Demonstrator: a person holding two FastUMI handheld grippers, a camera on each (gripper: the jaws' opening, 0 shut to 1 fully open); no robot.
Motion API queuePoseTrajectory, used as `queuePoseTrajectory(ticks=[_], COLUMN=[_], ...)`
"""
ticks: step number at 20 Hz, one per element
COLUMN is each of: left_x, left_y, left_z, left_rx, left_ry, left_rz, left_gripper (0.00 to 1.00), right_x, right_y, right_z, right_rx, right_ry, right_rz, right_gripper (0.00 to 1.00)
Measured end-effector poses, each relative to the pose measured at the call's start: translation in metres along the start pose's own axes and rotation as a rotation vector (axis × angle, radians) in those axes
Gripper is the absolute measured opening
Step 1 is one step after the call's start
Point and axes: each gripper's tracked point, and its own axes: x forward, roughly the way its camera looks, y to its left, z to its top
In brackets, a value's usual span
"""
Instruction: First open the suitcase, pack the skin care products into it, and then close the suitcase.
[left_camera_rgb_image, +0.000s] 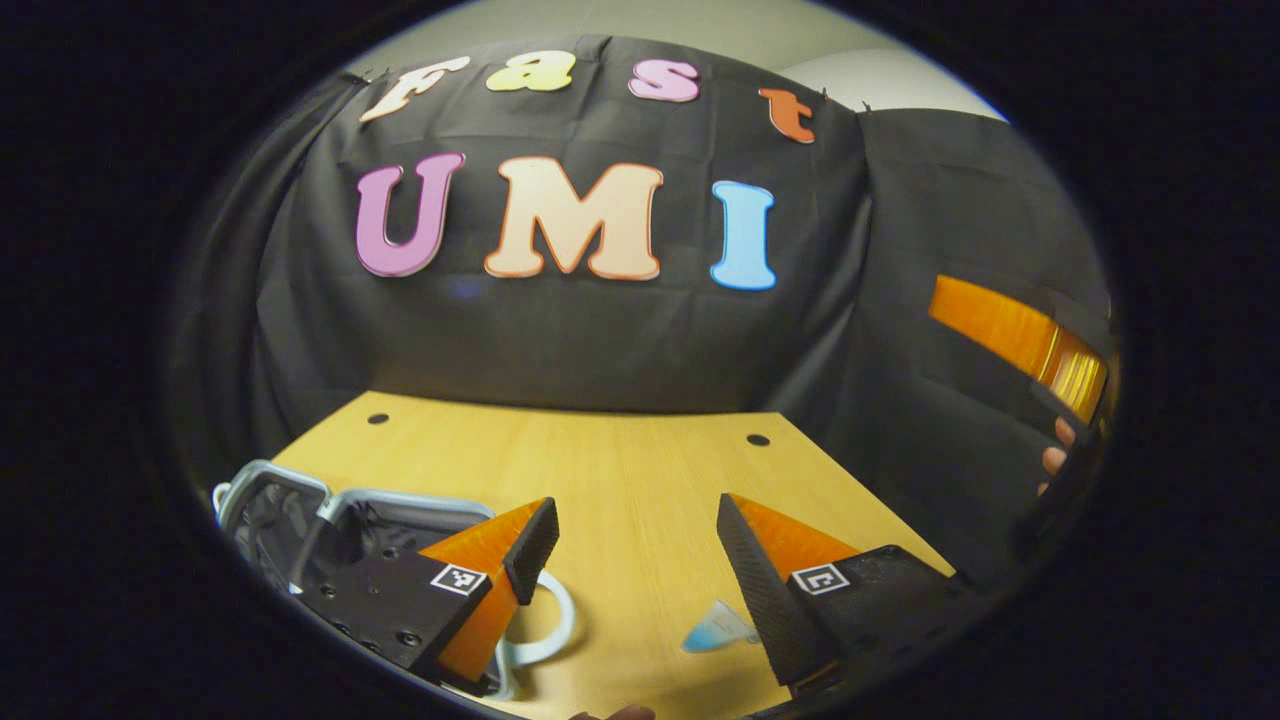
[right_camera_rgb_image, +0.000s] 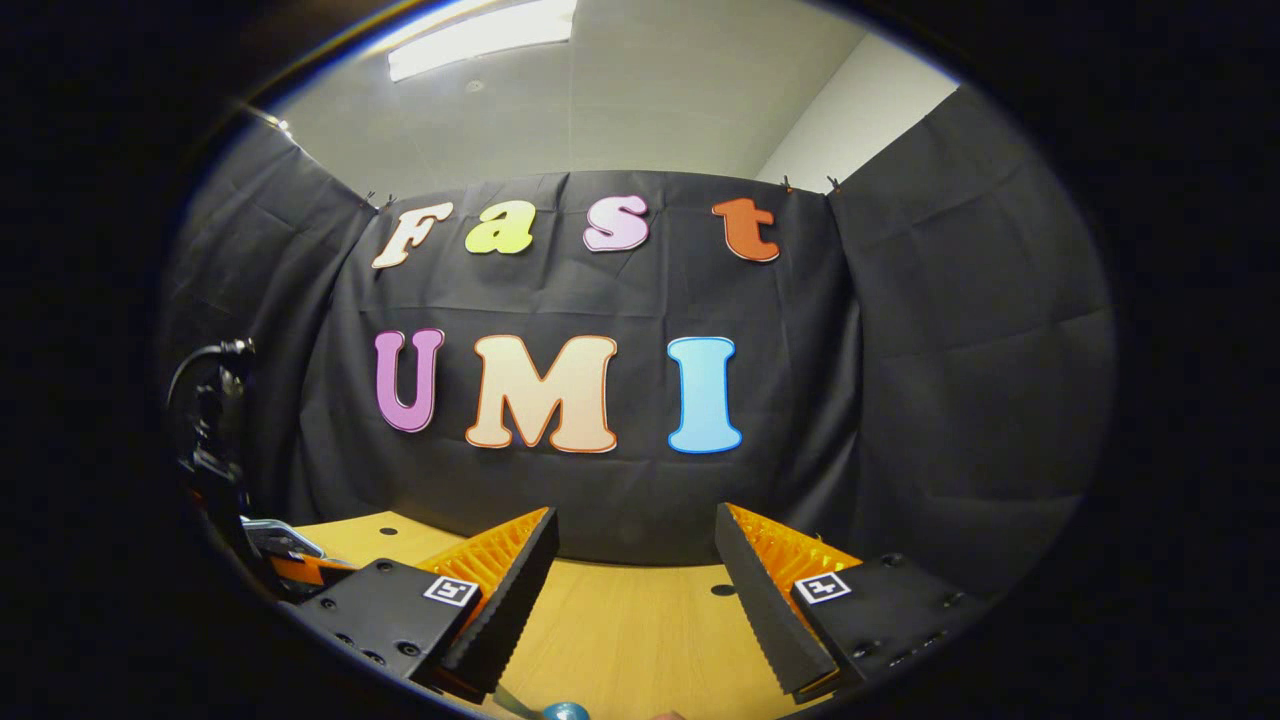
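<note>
The suitcase (left_camera_rgb_image: 400, 498) lies at the lower left of the left gripper view, its pale blue-grey rim framing dark lining, with a white loop handle (left_camera_rgb_image: 555, 620) at its near side. My left gripper (left_camera_rgb_image: 632, 540) hovers open over the wooden table (left_camera_rgb_image: 620, 460), nothing between its fingers. A small translucent blue skin care item (left_camera_rgb_image: 718, 628) lies on the table by the gripper's right finger. My right gripper (right_camera_rgb_image: 635, 560) is also open and empty, held above the table (right_camera_rgb_image: 640, 610). A blue-capped item (right_camera_rgb_image: 565, 711) peeks in at the bottom edge of the right gripper view.
Black cloth walls the table at the back and right. Two small holes (left_camera_rgb_image: 757, 439) mark the tabletop's far side. At the right edge of the left gripper view, an orange finger (left_camera_rgb_image: 1010, 335) of the other gripper shows, with a person's hand (left_camera_rgb_image: 1055, 450) holding it.
</note>
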Motion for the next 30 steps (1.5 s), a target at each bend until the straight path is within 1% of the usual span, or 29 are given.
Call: queuePoseTrajectory(ticks=[5,10,14,17,20,22,23,24,25,27,28,30], left_x=[0.010,0.016,0.024,0.034,0.039,0.042,0.039,0.036,0.034,0.028,0.023,0.016], left_y=[-0.026,-0.041,-0.043,-0.042,-0.036,-0.038,-0.038,-0.034,-0.027,-0.019,-0.015,-0.001], left_z=[-0.054,-0.105,-0.146,-0.170,-0.181,-0.178,-0.174,-0.165,-0.155,-0.136,-0.125,-0.105], left_rx=[-0.071,-0.063,-0.079,-0.104,-0.091,-0.097,-0.099,-0.087,-0.071,-0.053,-0.049,-0.043], left_ry=[0.115,0.207,0.282,0.332,0.360,0.365,0.366,0.360,0.352,0.327,0.318,0.296], left_rz=[-0.011,-0.007,0.001,-0.004,0.011,-0.030,-0.034,-0.030,-0.021,-0.011,-0.008,0.013], left_gripper=[0.95,0.95,0.95,0.93,0.61,0.40,0.29,0.27,0.30,0.30,0.27,0.27], right_x=[-0.008,-0.010,-0.012,-0.016,-0.019,-0.020,-0.021,-0.021,-0.022,-0.025,-0.025,-0.029], right_y=[-0.024,-0.040,-0.041,-0.035,-0.020,-0.007,0.000,0.007,0.014,0.031,0.039,0.047], right_z=[-0.017,-0.035,-0.051,-0.063,-0.071,-0.077,-0.082,-0.088,-0.094,-0.110,-0.121,-0.143], right_rx=[-0.026,-0.051,-0.077,-0.089,-0.091,-0.069,-0.060,-0.057,-0.054,-0.045,-0.040,-0.027], right_ry=[0.038,0.079,0.116,0.147,0.160,0.162,0.167,0.172,0.176,0.193,0.208,0.249], right_rz=[0.011,0.018,0.035,0.056,0.099,0.137,0.154,0.170,0.185,0.235,0.254,0.274], right_gripper=[0.98,0.98,0.98,0.98,0.98,0.99,0.99,0.99,0.98,0.99,0.99,0.99])
